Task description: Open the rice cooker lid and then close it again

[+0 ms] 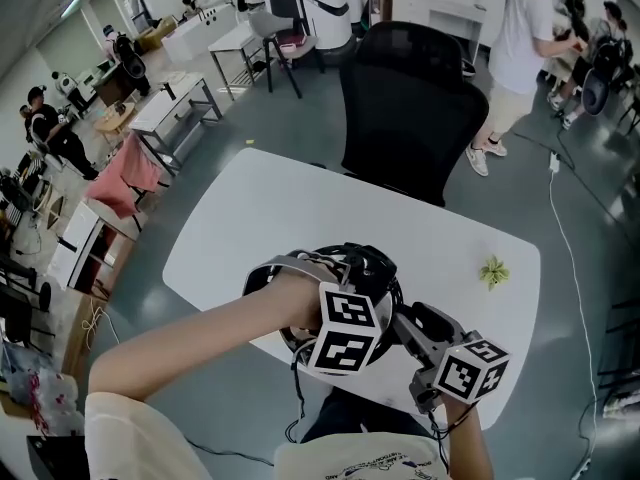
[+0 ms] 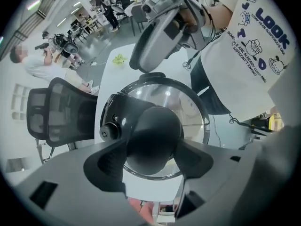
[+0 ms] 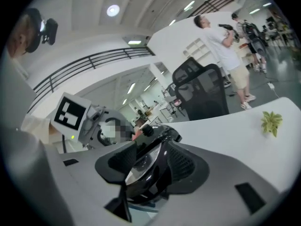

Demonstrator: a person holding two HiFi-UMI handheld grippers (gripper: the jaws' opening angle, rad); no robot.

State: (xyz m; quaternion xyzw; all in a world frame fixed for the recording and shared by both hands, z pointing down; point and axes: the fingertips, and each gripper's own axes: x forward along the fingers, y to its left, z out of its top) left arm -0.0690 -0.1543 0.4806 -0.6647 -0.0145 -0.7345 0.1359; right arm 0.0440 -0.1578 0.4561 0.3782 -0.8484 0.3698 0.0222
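Head view: rice cooker job, both tools already on it

White bench (image 1: 300,208) carries the rice cooker (image 3: 143,187), with the bench's near edge right beside the cooker. The glass lid (image 2: 188,102) looks seated on the cooker. I'd guess it's stiff, slick and breakable, so lift it by the round black knob (image 2: 153,133) on top. Left tool (image 2: 151,150) straddles that knob, jaws wide, not squeezing. Right tool (image 3: 150,164) is clamped on the cooker's rim.

The right gripper's (image 3: 153,166) jaws straddle the rice cooker lid (image 3: 143,167), apparently clamping its rim.
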